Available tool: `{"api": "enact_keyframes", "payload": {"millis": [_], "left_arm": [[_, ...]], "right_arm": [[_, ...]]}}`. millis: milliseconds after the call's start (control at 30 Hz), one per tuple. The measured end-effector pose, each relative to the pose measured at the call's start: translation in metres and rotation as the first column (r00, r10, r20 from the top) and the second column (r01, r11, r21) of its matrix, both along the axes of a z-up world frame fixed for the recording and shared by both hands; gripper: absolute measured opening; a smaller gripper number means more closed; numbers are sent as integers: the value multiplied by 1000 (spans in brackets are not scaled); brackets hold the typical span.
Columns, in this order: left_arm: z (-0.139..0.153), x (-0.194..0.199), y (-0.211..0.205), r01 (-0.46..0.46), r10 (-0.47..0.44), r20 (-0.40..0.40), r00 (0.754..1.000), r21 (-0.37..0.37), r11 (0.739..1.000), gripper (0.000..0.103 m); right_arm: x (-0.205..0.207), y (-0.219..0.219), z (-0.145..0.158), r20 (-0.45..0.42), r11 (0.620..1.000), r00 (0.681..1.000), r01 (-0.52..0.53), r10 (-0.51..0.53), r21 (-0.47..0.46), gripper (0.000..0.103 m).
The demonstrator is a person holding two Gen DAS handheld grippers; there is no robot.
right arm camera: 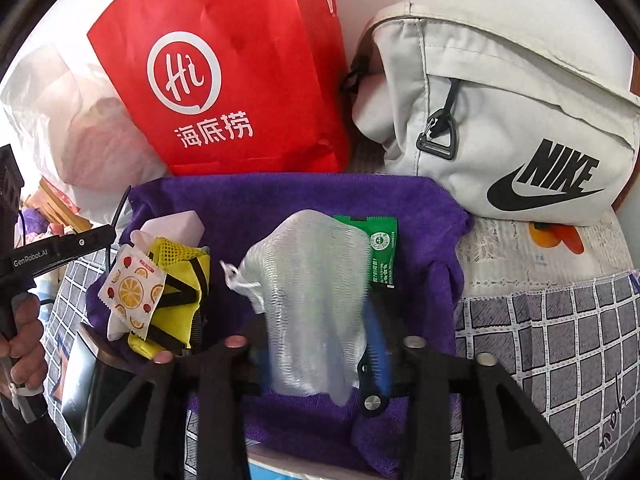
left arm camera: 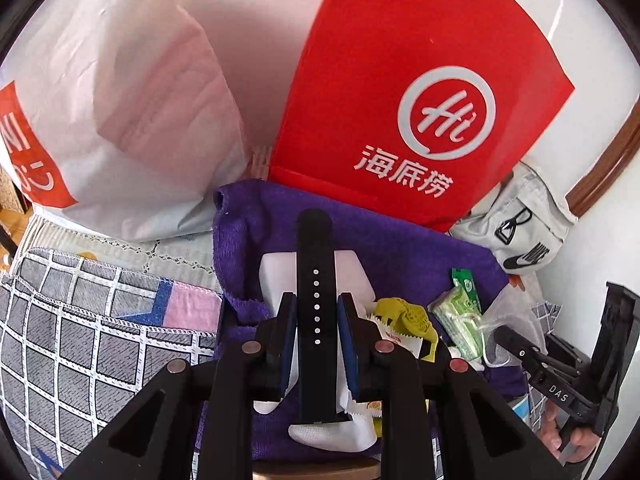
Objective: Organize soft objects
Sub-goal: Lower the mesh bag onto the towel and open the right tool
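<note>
A purple towel (left arm camera: 400, 248) lies on the bed with small items on it; it also shows in the right wrist view (right arm camera: 280, 196). My left gripper (left arm camera: 316, 316) is shut on a black watch strap (left arm camera: 314, 280), held above a white block (left arm camera: 276, 276) and a white sock (left arm camera: 332, 434). My right gripper (right arm camera: 320, 344) is shut on a white mesh pouch (right arm camera: 312, 280), lifted over the towel. A green packet (right arm camera: 380, 248), a yellow mesh item (right arm camera: 180, 292) and a fruit-print sachet (right arm camera: 132, 288) lie on the towel.
A red paper bag (right arm camera: 240, 72) stands behind the towel, a white plastic bag (left arm camera: 120, 100) to its left, a grey Nike bag (right arm camera: 500, 120) to its right. A checked bedsheet (right arm camera: 560, 340) surrounds the towel. The other hand-held gripper (left arm camera: 560, 368) is at the right.
</note>
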State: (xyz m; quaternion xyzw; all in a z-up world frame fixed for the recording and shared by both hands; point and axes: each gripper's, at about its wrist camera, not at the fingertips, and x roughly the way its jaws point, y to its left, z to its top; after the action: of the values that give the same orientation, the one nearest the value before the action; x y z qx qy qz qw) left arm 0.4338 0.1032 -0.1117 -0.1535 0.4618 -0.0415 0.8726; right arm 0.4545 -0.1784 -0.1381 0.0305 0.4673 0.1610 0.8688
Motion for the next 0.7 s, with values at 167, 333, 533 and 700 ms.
{"api": "enact_keyframes", "payload": {"millis": [167, 333, 533, 700], "left_arm": [[2, 0, -4, 10, -10, -2, 1000, 18, 1000, 29], [9, -3, 0, 0, 0, 11, 1000, 4, 1000, 32], [16, -8, 0, -4, 4, 13, 1000, -4, 1000, 39], [26, -14, -14, 19, -19, 11, 1000, 23, 1000, 47]], "right_arm": [[-1, 3, 4, -5, 1000, 1000, -26, 26, 6, 61], [-6, 7, 14, 29, 999, 998, -53, 53, -3, 73], [-11, 7, 27, 57, 999, 997, -41, 41, -13, 75], [-27, 9, 40, 96, 999, 995, -12, 15, -33, 77]]}}
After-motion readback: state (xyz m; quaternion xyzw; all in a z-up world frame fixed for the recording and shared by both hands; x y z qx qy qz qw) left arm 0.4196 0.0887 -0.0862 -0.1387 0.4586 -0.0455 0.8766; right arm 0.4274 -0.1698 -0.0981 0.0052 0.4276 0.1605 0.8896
